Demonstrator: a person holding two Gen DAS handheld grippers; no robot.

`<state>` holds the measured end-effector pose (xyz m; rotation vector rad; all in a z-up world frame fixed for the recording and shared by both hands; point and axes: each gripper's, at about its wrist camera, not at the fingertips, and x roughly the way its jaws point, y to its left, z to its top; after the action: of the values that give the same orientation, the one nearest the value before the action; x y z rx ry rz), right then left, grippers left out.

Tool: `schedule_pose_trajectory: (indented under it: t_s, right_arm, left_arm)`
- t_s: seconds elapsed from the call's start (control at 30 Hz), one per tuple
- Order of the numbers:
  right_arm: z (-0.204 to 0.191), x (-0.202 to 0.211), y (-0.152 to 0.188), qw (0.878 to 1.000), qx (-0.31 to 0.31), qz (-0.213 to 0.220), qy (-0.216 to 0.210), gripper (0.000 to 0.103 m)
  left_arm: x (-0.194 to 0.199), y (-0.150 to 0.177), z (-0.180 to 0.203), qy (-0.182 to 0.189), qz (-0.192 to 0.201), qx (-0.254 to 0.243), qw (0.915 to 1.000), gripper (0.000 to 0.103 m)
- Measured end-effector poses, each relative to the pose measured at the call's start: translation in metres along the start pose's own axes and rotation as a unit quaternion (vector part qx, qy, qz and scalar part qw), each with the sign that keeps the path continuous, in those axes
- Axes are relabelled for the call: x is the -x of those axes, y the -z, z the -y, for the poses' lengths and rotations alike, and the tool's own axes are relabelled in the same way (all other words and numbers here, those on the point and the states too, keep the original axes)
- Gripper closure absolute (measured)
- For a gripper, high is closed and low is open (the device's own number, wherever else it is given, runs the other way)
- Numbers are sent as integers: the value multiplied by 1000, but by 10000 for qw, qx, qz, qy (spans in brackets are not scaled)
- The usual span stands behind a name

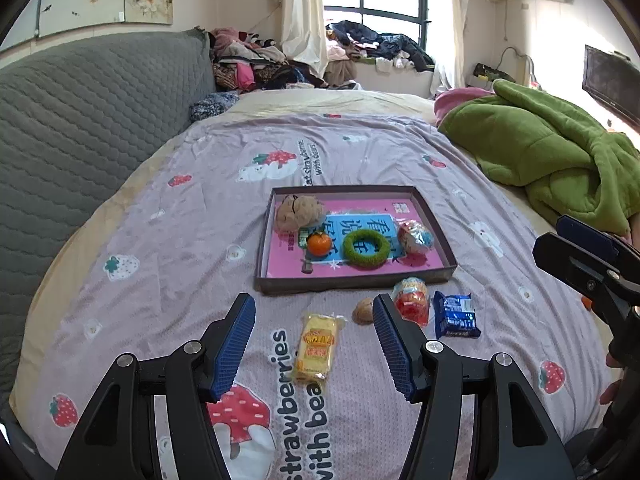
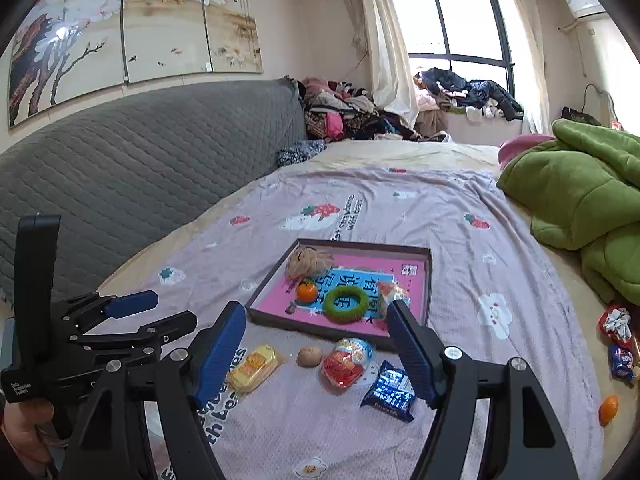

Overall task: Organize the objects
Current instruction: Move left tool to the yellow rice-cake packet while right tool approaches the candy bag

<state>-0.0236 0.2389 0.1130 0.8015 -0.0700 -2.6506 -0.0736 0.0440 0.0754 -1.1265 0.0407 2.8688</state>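
A shallow box tray [image 1: 436, 236] [image 2: 428, 276] lies on the bedspread and holds a plush toy [image 1: 298, 210], an orange [image 1: 319, 243], a green ring [image 1: 366, 248] and a wrapped egg [image 1: 416, 238]. In front of it lie a yellow snack pack [image 1: 316, 348] [image 2: 252, 368], a walnut [image 1: 362, 311] [image 2: 309, 356], a red-and-clear egg pack [image 1: 412, 300] [image 2: 346, 362] and a blue biscuit pack [image 1: 456, 316] [image 2: 390, 390]. My left gripper [image 1: 314, 342] is open and empty above the yellow pack. My right gripper [image 2: 316, 354] is open and empty above these items.
A green blanket [image 1: 552, 148] is heaped at the right. A grey quilted headboard [image 1: 92, 112] runs along the left. An orange [image 2: 608, 408] and several wrapped snacks [image 2: 620, 344] lie at the bed's right edge. Clothes [image 1: 256, 64] are piled at the back.
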Motion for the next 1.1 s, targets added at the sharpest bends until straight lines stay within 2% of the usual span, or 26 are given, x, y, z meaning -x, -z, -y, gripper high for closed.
schedule_pose_trajectory:
  t_s: [0.57, 1.1]
  right_arm:
    - [-9, -33, 18, 9987, 98, -475, 153, 30]
    - [-12, -54, 32, 9965, 161, -784, 250, 30]
  left_arm:
    - [-29, 23, -15, -14, -248, 131, 9996, 40]
    - [-54, 43, -11, 174, -515, 129, 9984, 40]
